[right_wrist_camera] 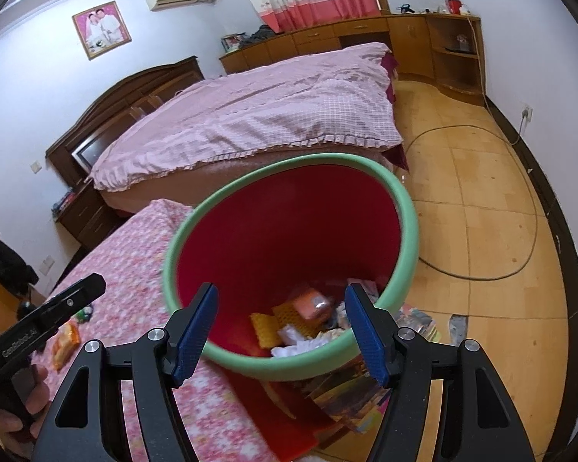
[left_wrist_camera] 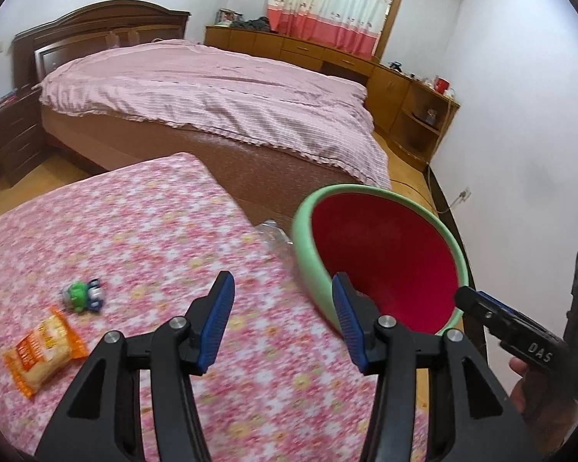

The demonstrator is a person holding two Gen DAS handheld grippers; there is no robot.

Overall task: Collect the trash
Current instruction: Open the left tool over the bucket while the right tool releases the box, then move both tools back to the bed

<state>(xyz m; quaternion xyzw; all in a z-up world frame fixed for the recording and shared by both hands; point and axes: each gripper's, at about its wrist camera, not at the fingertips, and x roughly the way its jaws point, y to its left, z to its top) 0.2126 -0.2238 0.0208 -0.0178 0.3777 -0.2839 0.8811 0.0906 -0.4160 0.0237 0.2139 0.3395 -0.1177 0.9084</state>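
Green-rimmed and red inside, the trash bin (right_wrist_camera: 289, 238) stood at the edge of the flowered surface (left_wrist_camera: 142, 231), tilted toward the cameras, with orange wrappers and crumpled white paper (right_wrist_camera: 300, 342) lying in its bottom. The right tool (right_wrist_camera: 281, 327) hung over the bin's near rim, its blue pads (right_wrist_camera: 196, 331) spread and gripping nothing. The left tool (left_wrist_camera: 283, 315) was spread too — empty, above the surface just beside the bin. An orange snack packet (left_wrist_camera: 44, 350) and a small green toy (left_wrist_camera: 83, 294) lay on the surface to its left, near each other. Behind stood a bed (left_wrist_camera: 212, 92) under a pink cover.
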